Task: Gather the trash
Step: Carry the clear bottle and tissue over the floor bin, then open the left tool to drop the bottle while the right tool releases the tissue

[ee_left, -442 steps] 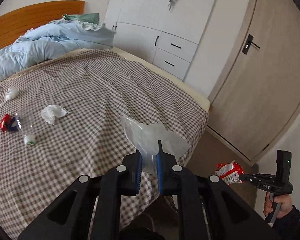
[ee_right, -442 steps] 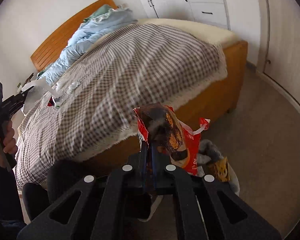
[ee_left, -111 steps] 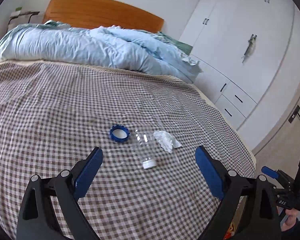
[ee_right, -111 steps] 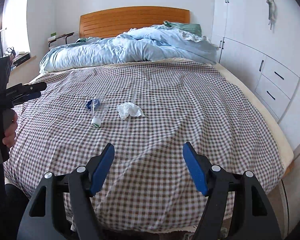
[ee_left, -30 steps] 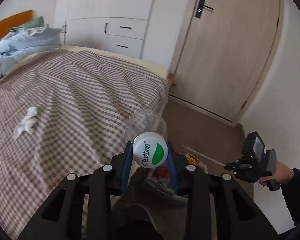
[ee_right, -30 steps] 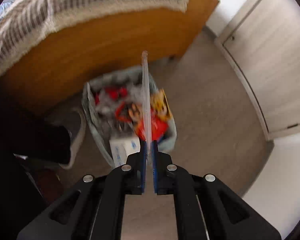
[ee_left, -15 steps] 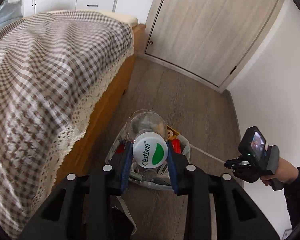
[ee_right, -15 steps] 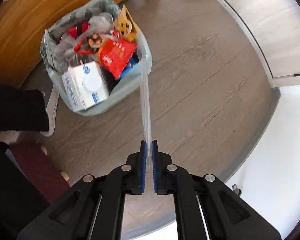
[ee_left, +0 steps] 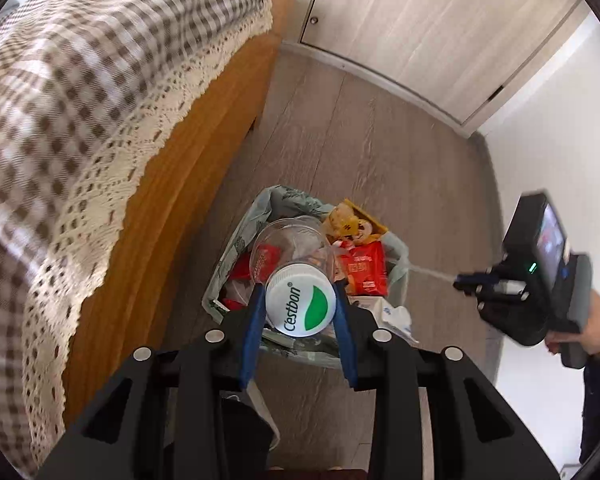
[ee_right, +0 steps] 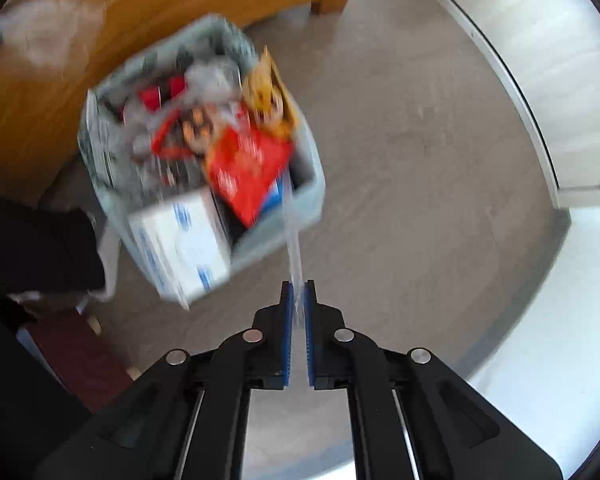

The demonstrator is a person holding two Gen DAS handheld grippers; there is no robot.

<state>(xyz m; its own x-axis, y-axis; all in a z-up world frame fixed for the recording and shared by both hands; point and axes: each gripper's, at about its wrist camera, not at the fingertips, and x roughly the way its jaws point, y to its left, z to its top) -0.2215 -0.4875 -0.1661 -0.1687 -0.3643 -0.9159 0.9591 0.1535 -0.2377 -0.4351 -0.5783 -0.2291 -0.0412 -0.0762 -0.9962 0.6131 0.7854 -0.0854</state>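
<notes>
My left gripper [ee_left: 300, 300] is shut on a clear plastic bottle [ee_left: 288, 244] by its white and green cap [ee_left: 300, 305], held just above the trash bin [ee_left: 236, 252] lined with a grey-green bag. The bin is stuffed with red and yellow snack wrappers [ee_left: 362, 268] and a white box. My right gripper [ee_right: 298, 304] is shut on a thin clear plastic strip [ee_right: 293, 232], which points toward the bin's near rim. In the right wrist view the trash bin [ee_right: 312, 196] lies up and left of the fingers, blurred. The right gripper [ee_left: 472, 282] also shows at the right of the left wrist view.
The wooden bed frame [ee_left: 188, 152] with its checked, lace-edged cover [ee_left: 80, 92] stands left of the bin. A closed door [ee_left: 412, 20] is beyond it, a white wall [ee_left: 548, 140] to the right. Dark clothing and a dark red slipper [ee_right: 72, 344] sit beside the bin.
My left gripper has swung from the bed down over the bin with the bottle. My right gripper has sunk lower, and the bin now looks larger and nearer to the strip.
</notes>
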